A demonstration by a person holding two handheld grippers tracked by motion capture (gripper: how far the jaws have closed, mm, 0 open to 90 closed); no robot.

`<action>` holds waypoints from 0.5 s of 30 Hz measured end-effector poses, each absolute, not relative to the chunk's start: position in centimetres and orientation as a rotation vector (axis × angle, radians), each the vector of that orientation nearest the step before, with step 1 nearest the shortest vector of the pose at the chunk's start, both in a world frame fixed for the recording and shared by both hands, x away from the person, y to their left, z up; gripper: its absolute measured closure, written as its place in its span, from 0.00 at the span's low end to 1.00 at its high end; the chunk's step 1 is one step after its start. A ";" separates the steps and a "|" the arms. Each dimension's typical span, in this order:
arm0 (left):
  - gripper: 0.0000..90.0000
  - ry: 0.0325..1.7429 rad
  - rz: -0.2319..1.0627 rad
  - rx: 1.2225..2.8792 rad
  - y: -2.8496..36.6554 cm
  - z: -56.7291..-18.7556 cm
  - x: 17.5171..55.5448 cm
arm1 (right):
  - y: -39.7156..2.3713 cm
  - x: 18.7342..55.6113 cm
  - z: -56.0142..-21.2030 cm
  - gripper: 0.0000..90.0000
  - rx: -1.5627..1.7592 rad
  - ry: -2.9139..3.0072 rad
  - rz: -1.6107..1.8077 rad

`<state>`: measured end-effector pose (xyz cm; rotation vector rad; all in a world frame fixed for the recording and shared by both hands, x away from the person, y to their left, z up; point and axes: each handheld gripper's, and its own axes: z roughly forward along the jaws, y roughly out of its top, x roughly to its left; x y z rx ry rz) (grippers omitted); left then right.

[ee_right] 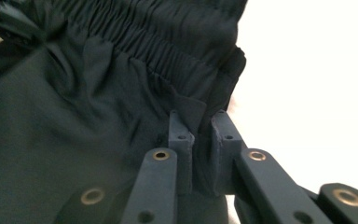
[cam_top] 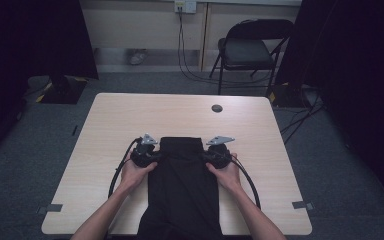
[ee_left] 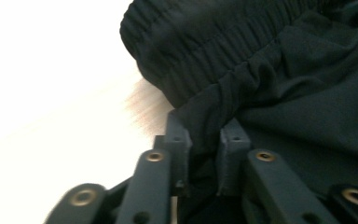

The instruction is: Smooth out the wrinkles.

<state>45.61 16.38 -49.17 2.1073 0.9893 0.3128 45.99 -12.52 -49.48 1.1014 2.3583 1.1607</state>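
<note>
A: Surface and room?
B: One pale wood worktop (cam_top: 130, 115) with a dark round grommet (cam_top: 217, 108) near its far edge and tape marks at the near corners. Grey carpet, black drapes on both sides, one folding chair (cam_top: 247, 50) by the back wall, cables running down from a wall socket.

A: Containers?
B: No entry. One garment: black trousers (cam_top: 182, 185) lying flat at the near middle of the worktop, waistband away from the person, legs running off the near edge.

A: Grippers?
B: Two. Left gripper (cam_top: 144, 154) at the left waistband corner, its fingers (ee_left: 177, 144) clenched on a fold of cloth just below the elastic. Right gripper (cam_top: 218, 156) at the right corner, its fingers (ee_right: 182, 140) likewise pinching the cloth. One hand on each.
</note>
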 end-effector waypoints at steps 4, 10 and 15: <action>0.90 0.972 0.332 2.053 16.5 -47.8 45.4 | -12.8 46.0 -48.5 0.91 1.087 2.347 1.200; 0.90 0.961 0.362 1.964 16.9 -45.3 45.2 | -13.4 46.3 -46.0 0.91 1.084 2.296 1.317; 0.90 0.934 0.390 1.901 17.4 -43.1 45.5 | -13.7 46.8 -43.0 0.91 1.039 2.246 1.390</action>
